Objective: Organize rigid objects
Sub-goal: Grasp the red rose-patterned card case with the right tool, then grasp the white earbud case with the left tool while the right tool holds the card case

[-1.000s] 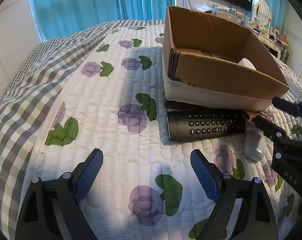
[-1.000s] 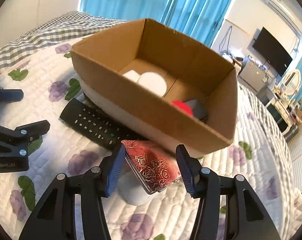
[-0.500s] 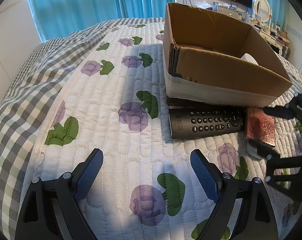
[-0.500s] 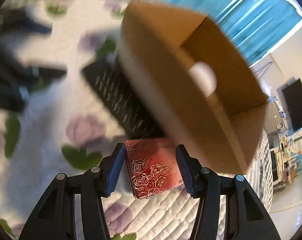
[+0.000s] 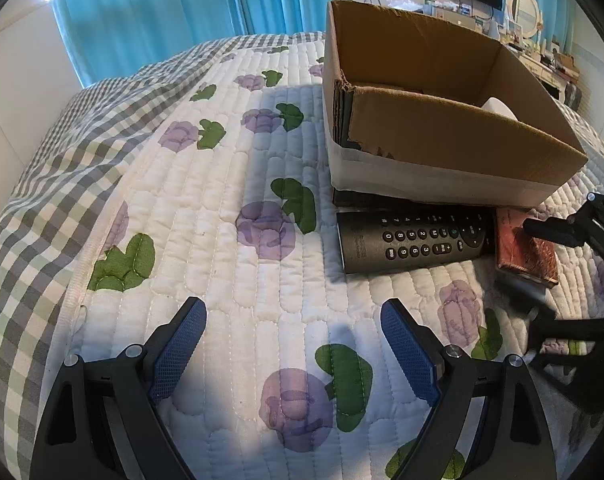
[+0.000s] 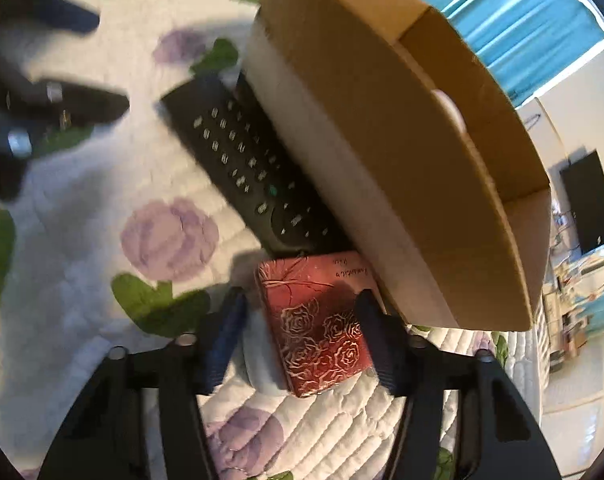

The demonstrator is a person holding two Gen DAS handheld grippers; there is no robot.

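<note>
While your right gripper (image 6: 300, 320) stands open around the red rose-embossed tin (image 6: 316, 322), touching nothing I can confirm, the brown cardboard box (image 6: 406, 152) crowds its far edge. Beside the box lies the black remote (image 5: 412, 236); your left gripper (image 5: 292, 344) gapes empty over open quilt (image 5: 222, 216). Blur hides contact.

The left wrist view sits low over the quilted bedspread (image 5: 230, 184), looking level across it toward the cardboard box (image 5: 442, 136) in the upper right of the frame and the teal curtains (image 5: 150, 12) behind. The right wrist view is rolled sideways and much nearer, pressed close to the red rose-embossed case (image 6: 318, 320) at lower centre. The 2 views share the box (image 6: 402, 152), the black remote control (image 5: 414, 236) (image 6: 242, 164) and the case (image 5: 522, 252).
</note>
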